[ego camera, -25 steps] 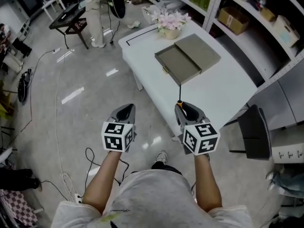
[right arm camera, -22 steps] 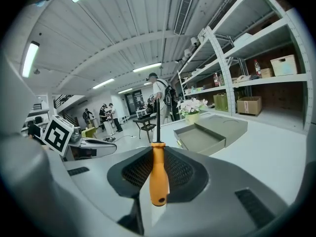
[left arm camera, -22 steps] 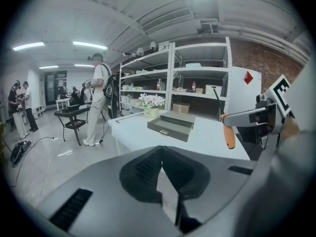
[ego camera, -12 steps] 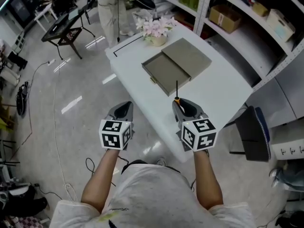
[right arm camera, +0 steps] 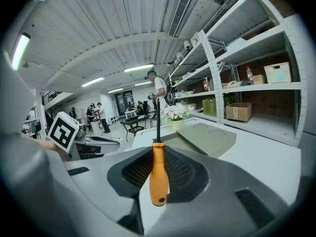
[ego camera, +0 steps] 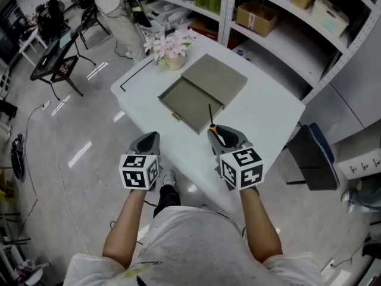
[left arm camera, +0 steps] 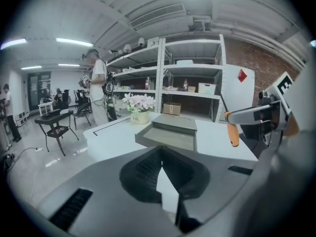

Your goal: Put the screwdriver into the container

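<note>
An orange-handled screwdriver (ego camera: 213, 128) with a black shaft stands between the jaws of my right gripper (ego camera: 219, 137), which is shut on the handle (right arm camera: 159, 174); the shaft points away toward the container. The container (ego camera: 189, 105) is an open grey-green box on the white table (ego camera: 265, 115), just beyond the shaft's tip, with its lid (ego camera: 215, 80) beside it. My left gripper (ego camera: 148, 143) hovers at the table's near edge, left of the container, shut and empty (left arm camera: 163, 168). In the left gripper view the container (left arm camera: 170, 137) lies ahead and the screwdriver (left arm camera: 232, 131) is at the right.
A pot of pink flowers (ego camera: 169, 48) stands at the table's far corner. Metal shelving (ego camera: 280, 25) with boxes runs behind and to the right of the table. A dark chair (ego camera: 311, 159) is at the right. A person (ego camera: 113, 5) stands by a black side table (ego camera: 56, 67) at far left.
The table and container have come closer, now lying right in front of both grippers. The screwdriver stays gripped in the right gripper; the left gripper stays shut.
</note>
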The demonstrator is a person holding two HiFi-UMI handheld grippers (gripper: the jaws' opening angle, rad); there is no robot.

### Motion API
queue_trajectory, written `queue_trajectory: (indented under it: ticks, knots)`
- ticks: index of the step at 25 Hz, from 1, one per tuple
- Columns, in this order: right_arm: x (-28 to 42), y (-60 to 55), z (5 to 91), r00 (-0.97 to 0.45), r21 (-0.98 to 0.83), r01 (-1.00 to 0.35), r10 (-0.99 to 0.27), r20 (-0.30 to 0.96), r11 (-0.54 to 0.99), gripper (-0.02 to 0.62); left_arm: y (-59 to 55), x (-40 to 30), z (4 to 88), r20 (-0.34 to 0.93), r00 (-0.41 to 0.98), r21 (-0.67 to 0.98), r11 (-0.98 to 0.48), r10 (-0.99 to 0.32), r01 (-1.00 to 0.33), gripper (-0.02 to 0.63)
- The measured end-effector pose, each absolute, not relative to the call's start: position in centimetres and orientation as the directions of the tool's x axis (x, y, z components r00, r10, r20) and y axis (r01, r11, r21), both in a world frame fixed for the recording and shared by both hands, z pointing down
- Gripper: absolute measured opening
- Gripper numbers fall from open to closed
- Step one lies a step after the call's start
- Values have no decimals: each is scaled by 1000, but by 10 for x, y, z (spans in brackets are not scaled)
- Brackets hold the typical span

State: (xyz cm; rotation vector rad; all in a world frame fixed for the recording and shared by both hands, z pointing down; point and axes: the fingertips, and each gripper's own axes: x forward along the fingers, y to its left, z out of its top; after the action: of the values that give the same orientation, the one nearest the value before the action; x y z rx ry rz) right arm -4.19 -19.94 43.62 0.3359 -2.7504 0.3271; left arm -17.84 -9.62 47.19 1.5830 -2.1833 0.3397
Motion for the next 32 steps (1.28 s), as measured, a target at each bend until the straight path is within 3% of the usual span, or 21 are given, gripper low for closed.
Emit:
queue_trajectory:
  ticks: [17,32]
  knots:
    - [-103,-251,466,-757,-170,-544,-393,522,822,74,-219,-254,484,490,93,93,-54,-867,-994,5]
    - [-156,-287,511,-621,-133,-612,-370,691,779,74,-282,-297,504,493,279,128,-248,-824,-960,5]
